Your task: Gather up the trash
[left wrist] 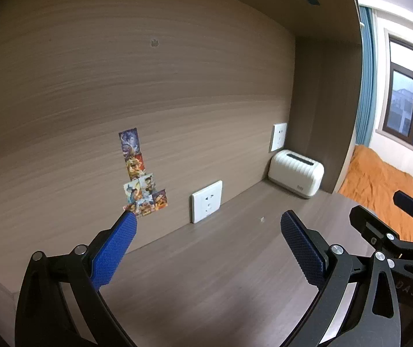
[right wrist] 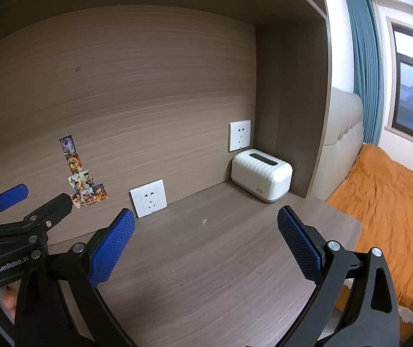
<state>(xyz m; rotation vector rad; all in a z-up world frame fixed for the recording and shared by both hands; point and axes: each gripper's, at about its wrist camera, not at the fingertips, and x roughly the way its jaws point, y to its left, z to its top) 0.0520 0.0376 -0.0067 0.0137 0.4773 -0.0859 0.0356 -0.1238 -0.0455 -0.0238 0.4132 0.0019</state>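
Note:
A tiny pale scrap (left wrist: 262, 219) lies on the brown wooden desk (left wrist: 206, 266); it also shows in the right wrist view (right wrist: 205, 221). My left gripper (left wrist: 208, 222) is open and empty, held above the desk short of the scrap. My right gripper (right wrist: 206, 219) is open and empty, with the scrap showing between its blue fingertips, farther back on the desk. The right gripper shows at the right edge of the left wrist view (left wrist: 403, 225); the left gripper shows at the left of the right wrist view (right wrist: 18, 211).
A white ribbed box (right wrist: 261, 175) stands in the desk's back right corner. Two white wall sockets (right wrist: 148, 198) (right wrist: 239, 135) and colourful stickers (right wrist: 83, 179) sit on the back panel. A bed with an orange cover (right wrist: 394, 211) lies right of the desk edge.

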